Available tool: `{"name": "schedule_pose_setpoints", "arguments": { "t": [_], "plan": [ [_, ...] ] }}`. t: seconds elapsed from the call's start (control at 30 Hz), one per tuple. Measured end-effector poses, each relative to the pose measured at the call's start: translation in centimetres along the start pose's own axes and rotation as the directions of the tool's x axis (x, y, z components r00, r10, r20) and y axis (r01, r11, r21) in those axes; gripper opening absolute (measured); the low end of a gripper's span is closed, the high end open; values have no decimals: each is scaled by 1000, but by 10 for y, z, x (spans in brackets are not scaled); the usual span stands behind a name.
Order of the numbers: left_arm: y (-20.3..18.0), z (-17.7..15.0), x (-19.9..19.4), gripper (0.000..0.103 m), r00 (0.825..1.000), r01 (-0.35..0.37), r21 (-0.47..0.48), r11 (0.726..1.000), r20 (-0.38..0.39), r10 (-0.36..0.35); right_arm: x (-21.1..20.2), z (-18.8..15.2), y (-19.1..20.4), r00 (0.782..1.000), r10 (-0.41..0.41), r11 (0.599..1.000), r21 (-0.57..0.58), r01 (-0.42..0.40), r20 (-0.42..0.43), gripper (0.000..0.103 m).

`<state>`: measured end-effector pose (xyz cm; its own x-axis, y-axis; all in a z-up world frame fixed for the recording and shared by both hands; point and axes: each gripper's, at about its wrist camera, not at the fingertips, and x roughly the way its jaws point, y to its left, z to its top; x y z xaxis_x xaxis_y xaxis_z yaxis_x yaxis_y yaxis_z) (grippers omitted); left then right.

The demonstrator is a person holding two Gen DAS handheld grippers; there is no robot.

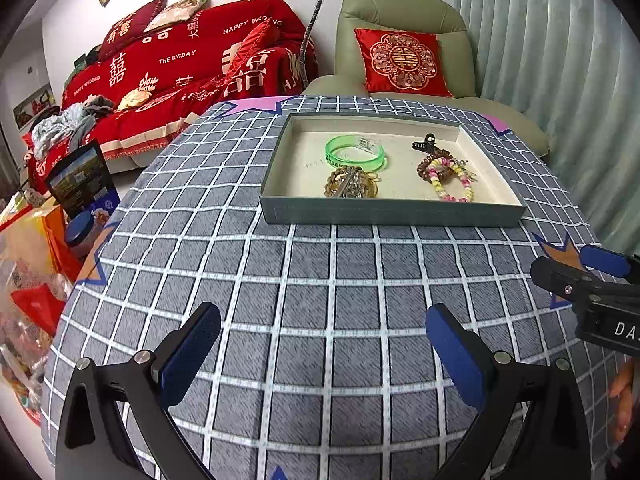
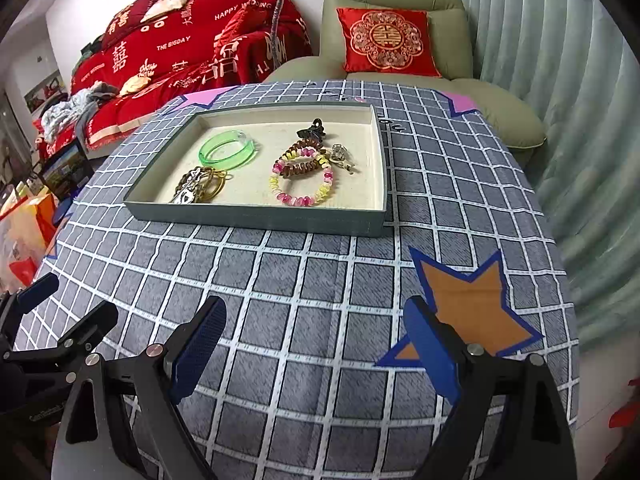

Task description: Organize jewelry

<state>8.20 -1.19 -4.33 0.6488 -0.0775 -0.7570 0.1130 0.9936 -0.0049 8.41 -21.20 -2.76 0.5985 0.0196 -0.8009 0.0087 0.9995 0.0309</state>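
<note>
A shallow grey-green tray (image 1: 392,216) (image 2: 256,218) sits on the checked tablecloth, beyond both grippers. Inside lie a green bangle (image 1: 355,153) (image 2: 228,149), a gold and brown pile of chains (image 1: 352,186) (image 2: 202,186), a pink and yellow bead bracelet (image 1: 452,184) (image 2: 304,182) over a brown coil hair tie (image 2: 300,158), a dark hair claw (image 1: 425,142) (image 2: 313,128) and a small silver piece (image 2: 340,156). My left gripper (image 1: 322,332) is open and empty over the cloth. My right gripper (image 2: 314,332) is open and empty; it also shows at the left wrist view's right edge (image 1: 592,276).
The table (image 1: 320,280) is round with a grey checked cloth and star stickers, an orange one (image 2: 472,308) by my right gripper. A red-covered sofa (image 1: 180,76) and a green armchair (image 1: 400,16) stand behind. Bags and boxes (image 1: 36,248) crowd the floor at left. Curtains (image 2: 560,80) hang at right.
</note>
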Motion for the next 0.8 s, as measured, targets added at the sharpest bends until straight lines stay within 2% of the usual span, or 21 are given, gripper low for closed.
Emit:
{"name": "schedule_pose_setpoints", "arguments": {
  "t": [0.47,0.8],
  "plan": [
    [7,-12,-27,103,999,-20,-27,999,48,22,-34,-20,8,998,-24,1000,2,24,62,92],
    [-2,-20,-48,103,994,-43,8,999,99,42,-51,-32,4,993,-48,999,29,45,103,92]
  ]
}}
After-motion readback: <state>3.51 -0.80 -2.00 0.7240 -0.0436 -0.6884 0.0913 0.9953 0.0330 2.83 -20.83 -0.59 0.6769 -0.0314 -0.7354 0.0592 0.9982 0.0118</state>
